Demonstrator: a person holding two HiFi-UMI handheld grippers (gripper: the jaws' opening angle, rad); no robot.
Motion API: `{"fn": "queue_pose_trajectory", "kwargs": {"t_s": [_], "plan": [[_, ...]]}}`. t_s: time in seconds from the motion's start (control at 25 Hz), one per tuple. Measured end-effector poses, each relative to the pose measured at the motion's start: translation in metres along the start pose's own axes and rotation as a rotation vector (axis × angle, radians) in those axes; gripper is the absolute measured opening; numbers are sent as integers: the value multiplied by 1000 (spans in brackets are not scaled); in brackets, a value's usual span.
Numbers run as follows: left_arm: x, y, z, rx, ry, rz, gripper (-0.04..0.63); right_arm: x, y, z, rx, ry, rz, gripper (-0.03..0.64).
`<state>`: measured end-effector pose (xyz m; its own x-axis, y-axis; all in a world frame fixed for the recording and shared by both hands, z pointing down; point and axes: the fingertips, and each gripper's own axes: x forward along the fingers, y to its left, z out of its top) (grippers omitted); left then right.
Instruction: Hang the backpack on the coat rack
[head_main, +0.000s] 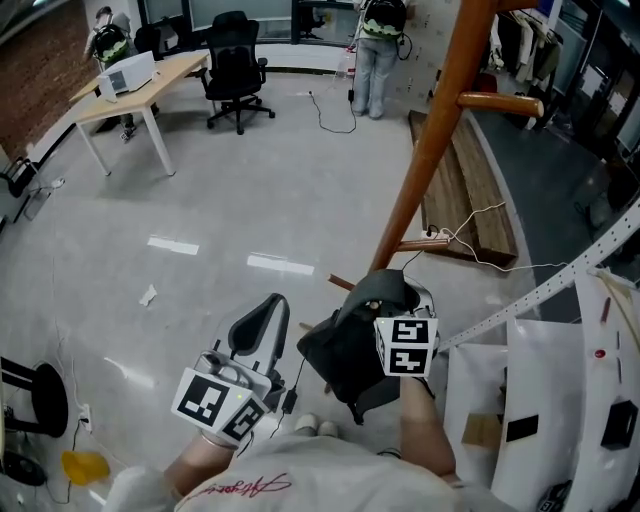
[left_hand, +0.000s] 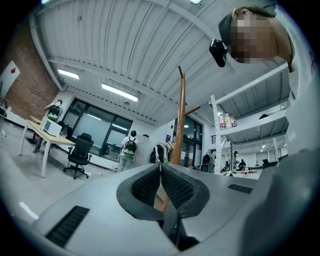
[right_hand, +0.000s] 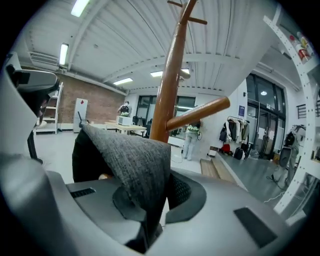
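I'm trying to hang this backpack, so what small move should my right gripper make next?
Probably raise the right gripper toward the peg of the coat rack: its fingers are shut on the backpack fabric, which sits below that peg and apart from it.

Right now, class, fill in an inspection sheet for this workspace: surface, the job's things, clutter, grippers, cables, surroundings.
Surface: shiny grey floor.
Job's things: dark grey backpack, held and not yet hung; wooden coat rack just ahead, with its peg free.
Clutter: crumpled paper and a yellow object on the floor.
Grippers: right gripper shut on backpack fabric; left gripper shut, holding nothing.
Cables: white cable near the rack's foot; black cable farther off.
Surroundings: desk, office chair, a person standing at the far side.
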<state>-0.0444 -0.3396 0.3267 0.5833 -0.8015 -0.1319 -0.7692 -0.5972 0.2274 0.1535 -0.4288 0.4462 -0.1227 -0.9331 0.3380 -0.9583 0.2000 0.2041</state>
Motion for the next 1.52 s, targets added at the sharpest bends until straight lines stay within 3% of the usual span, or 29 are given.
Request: {"fn": "queue_pose_trajectory", "kwargs": {"t_s": [0.36, 0.92, 1.04, 1.2, 1.52], "plan": [[0, 1, -10, -7, 31, 10, 21, 26, 1, -55, 71, 113, 17, 25], [-7, 0, -17, -19, 55, 17, 21, 32, 15, -78, -20, 116, -24, 28], [-9, -4, -19, -19, 60, 12, 21, 25, 18, -85, -54, 126, -8, 82], [-9, -7, -23, -20, 74, -6, 21, 13, 24, -100, -14, 129, 8, 140], [-4, -18, -23, -26, 75, -75, 21, -31, 42, -102, -124, 112, -42, 155]]}}
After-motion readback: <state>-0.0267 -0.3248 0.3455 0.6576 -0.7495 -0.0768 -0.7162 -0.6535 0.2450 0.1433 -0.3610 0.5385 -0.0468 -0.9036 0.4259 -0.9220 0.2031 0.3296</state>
